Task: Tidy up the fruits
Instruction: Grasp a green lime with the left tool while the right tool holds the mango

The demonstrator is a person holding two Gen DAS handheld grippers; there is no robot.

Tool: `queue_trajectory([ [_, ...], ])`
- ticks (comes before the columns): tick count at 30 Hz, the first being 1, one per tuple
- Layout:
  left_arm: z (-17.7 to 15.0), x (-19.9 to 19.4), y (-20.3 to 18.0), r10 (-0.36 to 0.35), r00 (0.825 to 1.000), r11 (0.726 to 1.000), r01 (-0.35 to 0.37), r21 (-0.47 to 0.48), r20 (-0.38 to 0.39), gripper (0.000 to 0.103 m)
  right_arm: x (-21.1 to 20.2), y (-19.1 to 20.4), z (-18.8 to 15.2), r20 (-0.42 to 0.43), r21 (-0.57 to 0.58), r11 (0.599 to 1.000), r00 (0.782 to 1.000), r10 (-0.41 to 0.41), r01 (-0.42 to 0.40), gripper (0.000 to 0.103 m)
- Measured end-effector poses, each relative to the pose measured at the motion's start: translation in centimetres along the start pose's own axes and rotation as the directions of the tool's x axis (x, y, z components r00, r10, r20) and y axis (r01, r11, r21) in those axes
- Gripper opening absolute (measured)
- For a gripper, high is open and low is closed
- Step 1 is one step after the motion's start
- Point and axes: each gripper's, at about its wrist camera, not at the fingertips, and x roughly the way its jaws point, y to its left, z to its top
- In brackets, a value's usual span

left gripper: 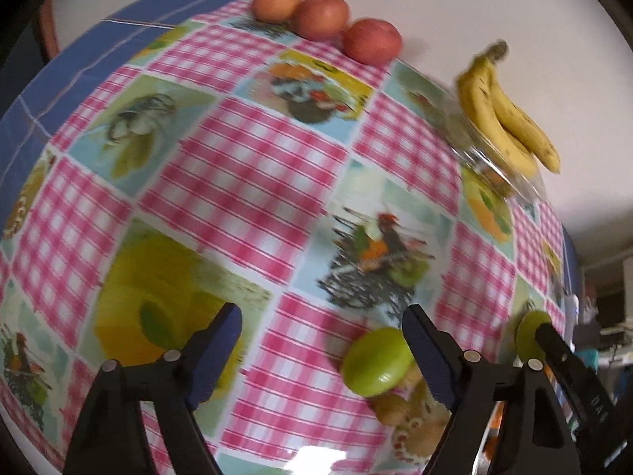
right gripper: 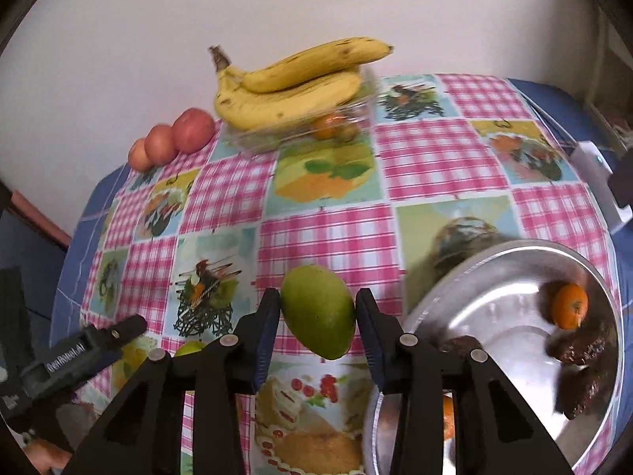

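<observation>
Here the right tool grips a green mango.

It was a home dining spot — a fruit-print checked tablecloth and bananas beyond the claw.

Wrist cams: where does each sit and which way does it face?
Left wrist: on the left claw, tilted down at the tablecloth; its open fingers show, a green fruit beside one.
Right wrist: on the right claw, tilted down; fingers shut on a mango, metal bowl to the right.
Shared: bananas, apples, and each view shows the other claw.
</observation>
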Motion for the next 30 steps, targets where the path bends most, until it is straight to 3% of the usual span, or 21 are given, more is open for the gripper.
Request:
queue_trajectory([
  [6, -0.7, 0.7, -1.3, -0.024, 0.999, 0.998, 0.026, 0.048, -0.042, 0.077, -1.3, -1.7, 0.2, 0.018, 0.045, 0.999, 1.0, -0.003, 0.002, 0.041],
  [16, -1.6, 1.8, -2.8, -0.059, 0.993, 0.993, 0.069, 0.096, -0.105, 0.048, -1.8, -3.0, 0.2, 0.018, 0.083, 0.997, 1.0, -0.007, 0.005, 0.041],
  [23, -1.5, 1.7, -2.5, -0.084, 0.991, 0.993, 0.092, 0.074, -0.104, 0.046, -1.8, -2.8, 0.1, 0.016, 0.078, 0.997, 1.0, 0.001, -0.002, 0.041],
  [30, -0.8, -0.4, -2.8, -0.135, 0.99, 0.989, 0.137, 0.05, -0.051, 0.045, -2.2, -3.3, 0.1, 0.02, 0.085, 0.996, 1.0, 0.0, -0.001, 0.041],
])
